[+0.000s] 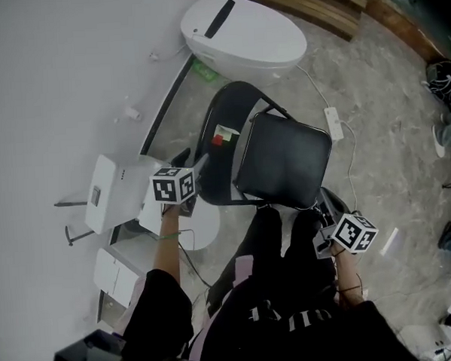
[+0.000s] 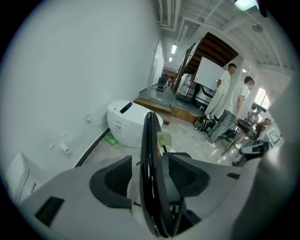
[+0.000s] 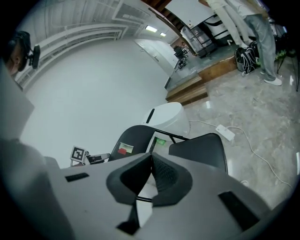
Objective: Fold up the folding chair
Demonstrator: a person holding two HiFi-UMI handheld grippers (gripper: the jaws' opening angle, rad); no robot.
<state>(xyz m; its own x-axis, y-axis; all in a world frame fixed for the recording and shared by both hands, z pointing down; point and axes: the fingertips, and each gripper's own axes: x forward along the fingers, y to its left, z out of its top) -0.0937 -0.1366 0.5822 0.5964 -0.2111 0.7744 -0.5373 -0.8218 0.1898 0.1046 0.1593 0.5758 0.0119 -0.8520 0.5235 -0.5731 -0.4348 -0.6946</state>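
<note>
At left, the left gripper (image 1: 198,171) gapes around the glossy, curved backrest (image 2: 151,154) of the folding chair (image 1: 285,165), seemingly without touching it; the right gripper (image 3: 151,164) is closed and empty.

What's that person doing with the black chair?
A person stands over a folding chair with a gripper in each hand. The left gripper is open, with the edge of the backrest between its jaws but not squeezed. The right gripper is shut and empty, near a corner of the seat. The chair isn't folded yet.
</note>
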